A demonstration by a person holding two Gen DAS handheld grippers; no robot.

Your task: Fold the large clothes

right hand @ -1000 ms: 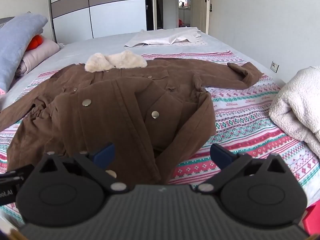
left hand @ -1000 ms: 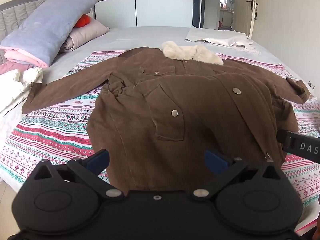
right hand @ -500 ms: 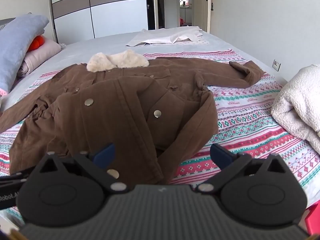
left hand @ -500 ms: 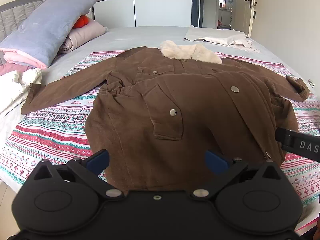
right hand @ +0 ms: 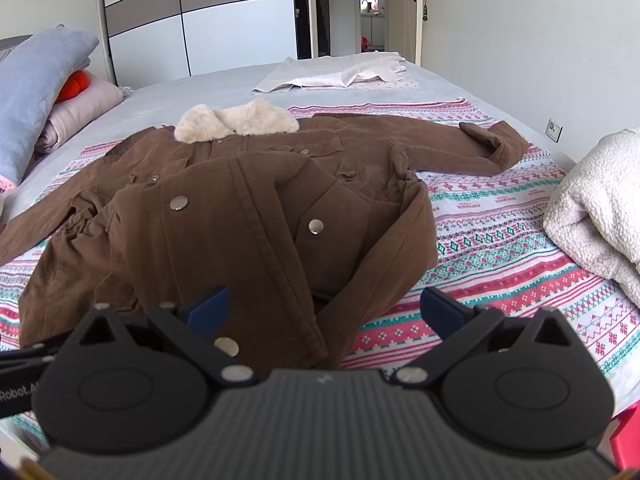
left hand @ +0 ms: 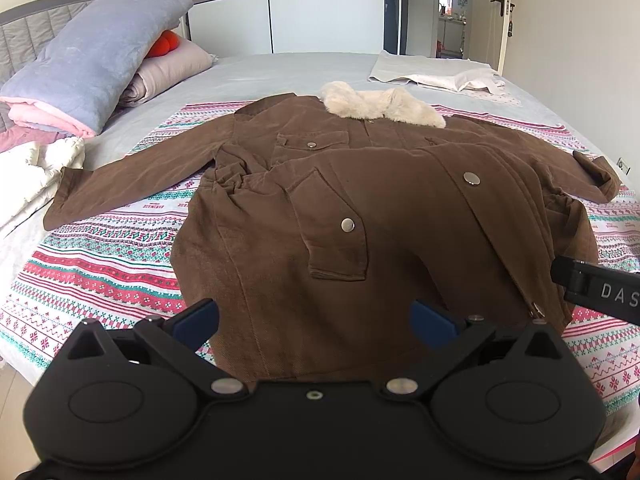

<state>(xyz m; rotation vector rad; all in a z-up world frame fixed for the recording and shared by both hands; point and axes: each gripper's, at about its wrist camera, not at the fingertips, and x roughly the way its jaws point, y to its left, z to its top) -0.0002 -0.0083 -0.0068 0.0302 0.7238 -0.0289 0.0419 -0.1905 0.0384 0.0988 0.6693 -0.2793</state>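
A large brown coat (left hand: 360, 216) with a cream fur collar (left hand: 380, 106) lies on the bed, its lower half folded up over the chest and both sleeves spread out sideways. It also shows in the right wrist view (right hand: 248, 216). My left gripper (left hand: 316, 318) is open and empty, just in front of the coat's folded near edge. My right gripper (right hand: 326, 310) is open and empty over the coat's near right corner. The right gripper's body (left hand: 600, 292) shows at the right edge of the left wrist view.
A patterned red, green and white blanket (left hand: 100, 264) lies under the coat. Folded quilts and pillows (left hand: 92, 60) are stacked at the left. A white garment (right hand: 336, 74) lies at the far side. A cream fleece blanket (right hand: 600, 204) sits at the right.
Both grippers have drawn back slightly from the coat, which sits a little farther away in both views. The coat itself has not moved.
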